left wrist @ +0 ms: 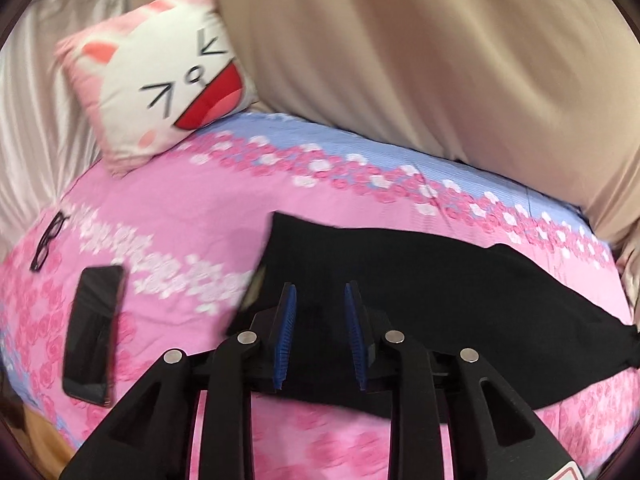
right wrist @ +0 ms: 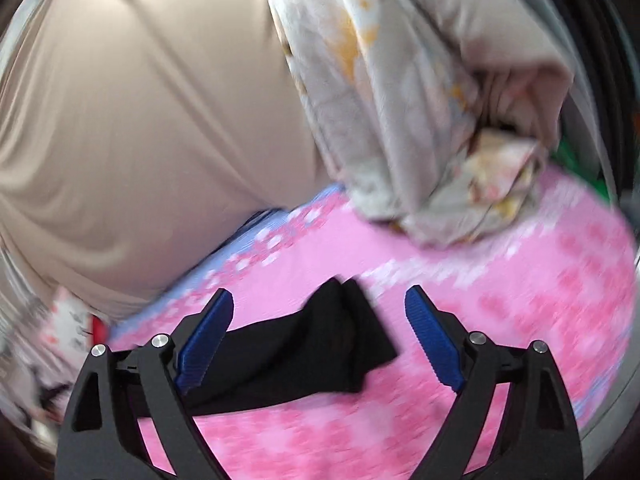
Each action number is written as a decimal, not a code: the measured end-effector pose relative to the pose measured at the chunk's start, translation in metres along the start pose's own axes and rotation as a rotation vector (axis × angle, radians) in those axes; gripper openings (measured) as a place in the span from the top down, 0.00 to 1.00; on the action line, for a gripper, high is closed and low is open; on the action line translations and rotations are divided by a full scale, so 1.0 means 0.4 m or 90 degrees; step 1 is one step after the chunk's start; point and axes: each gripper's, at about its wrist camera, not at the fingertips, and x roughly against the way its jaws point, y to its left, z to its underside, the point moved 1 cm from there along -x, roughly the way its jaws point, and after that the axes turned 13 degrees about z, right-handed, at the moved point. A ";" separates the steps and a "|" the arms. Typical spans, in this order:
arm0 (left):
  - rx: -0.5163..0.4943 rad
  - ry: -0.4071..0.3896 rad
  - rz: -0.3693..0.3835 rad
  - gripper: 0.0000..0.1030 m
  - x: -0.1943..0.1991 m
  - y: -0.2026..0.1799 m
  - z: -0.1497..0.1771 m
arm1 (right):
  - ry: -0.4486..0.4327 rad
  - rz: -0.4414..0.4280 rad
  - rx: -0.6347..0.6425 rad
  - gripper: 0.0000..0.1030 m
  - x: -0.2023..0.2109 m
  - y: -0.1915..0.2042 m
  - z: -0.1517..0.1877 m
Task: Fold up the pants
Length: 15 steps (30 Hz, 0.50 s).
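Observation:
Black pants (left wrist: pixel 420 280) lie flat on a pink flowered bed sheet (left wrist: pixel 192 208), stretching from centre to the right. My left gripper (left wrist: pixel 320 292) hovers over the near left part of the pants, its blue pads apart and nothing between them. In the right wrist view one narrow end of the pants (right wrist: pixel 320 340) lies bunched on the sheet (right wrist: pixel 500 280). My right gripper (right wrist: pixel 320 300) is wide open above that end, one finger on each side, not holding it.
A cat-face pillow (left wrist: pixel 168 80) leans at the back left. Glasses (left wrist: pixel 48 244) and a black phone (left wrist: pixel 94 328) lie on the sheet at left. A beige curtain (left wrist: pixel 420 48) hangs behind the bed. A crumpled floral blanket (right wrist: pixel 420 120) sits at the far right.

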 end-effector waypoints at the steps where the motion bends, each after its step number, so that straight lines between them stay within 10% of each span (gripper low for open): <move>1: -0.004 0.004 0.004 0.77 -0.015 -0.024 -0.006 | 0.039 -0.005 -0.021 0.16 -0.027 0.006 -0.006; 5: -0.009 0.026 0.065 0.68 -0.075 -0.137 -0.010 | 0.181 -0.002 -0.062 0.16 -0.152 0.052 -0.016; 8: -0.027 0.039 0.099 0.67 -0.097 -0.214 0.003 | 0.246 0.132 0.018 0.16 -0.258 0.109 -0.015; 9: -0.033 0.043 0.106 0.67 -0.102 -0.232 0.008 | 0.251 0.158 0.056 0.36 -0.289 0.129 -0.012; 10: -0.041 0.047 0.110 0.67 -0.106 -0.249 0.012 | 0.258 0.165 0.090 0.83 -0.318 0.147 -0.007; 12: -0.051 0.050 0.104 0.65 -0.113 -0.271 0.018 | 0.251 0.144 0.116 0.93 -0.341 0.191 -0.023; 15: -0.050 0.055 0.089 0.64 -0.115 -0.275 0.022 | 0.074 0.053 0.261 0.93 -0.211 0.330 -0.088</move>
